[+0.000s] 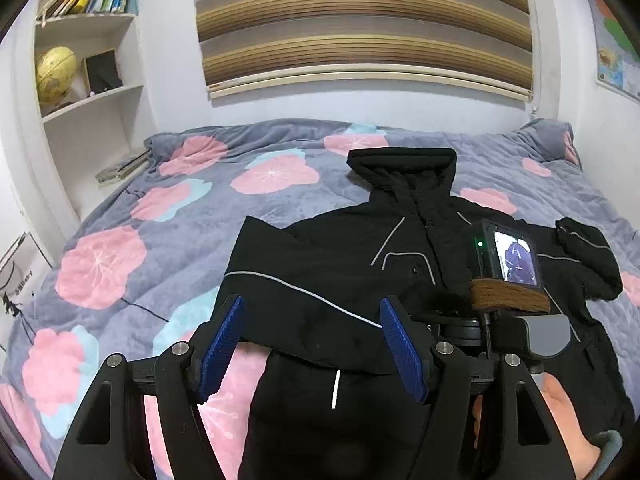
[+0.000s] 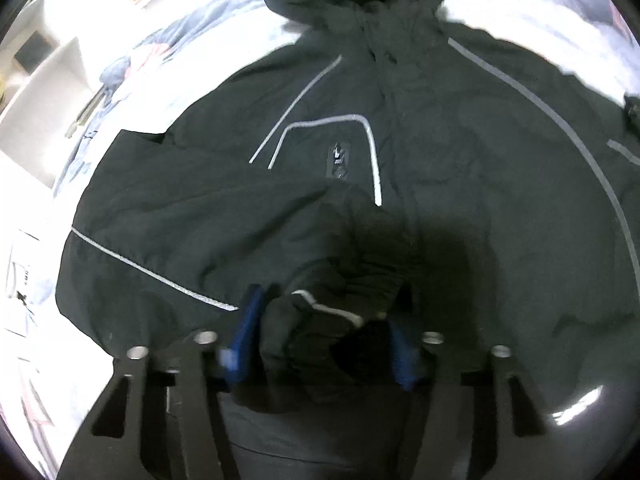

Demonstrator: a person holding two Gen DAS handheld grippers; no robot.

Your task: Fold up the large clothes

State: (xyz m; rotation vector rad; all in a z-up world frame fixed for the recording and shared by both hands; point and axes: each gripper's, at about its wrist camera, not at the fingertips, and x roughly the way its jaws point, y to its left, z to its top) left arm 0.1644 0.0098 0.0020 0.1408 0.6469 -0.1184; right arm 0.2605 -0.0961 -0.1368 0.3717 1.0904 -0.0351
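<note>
A large black hooded jacket (image 1: 400, 240) with grey reflective piping lies face up on the bed, hood toward the wall. Its left sleeve (image 1: 304, 292) is folded across the chest. My left gripper (image 1: 312, 320) is open, its blue pads either side of that folded sleeve, just above it. My right gripper (image 2: 324, 328) is low over the jacket (image 2: 440, 160) with its blue pads apart; the bunched sleeve cuff (image 2: 320, 320) lies between them, not pinched. The right gripper's body and screen (image 1: 512, 260) show at the right of the left wrist view.
The bed has a grey quilt (image 1: 200, 200) with pink and blue flowers. White shelves (image 1: 88, 80) with books and a globe stand at the left. A striped blind (image 1: 360, 20) hangs on the wall behind. The jacket's other sleeve (image 1: 588, 260) lies at the right.
</note>
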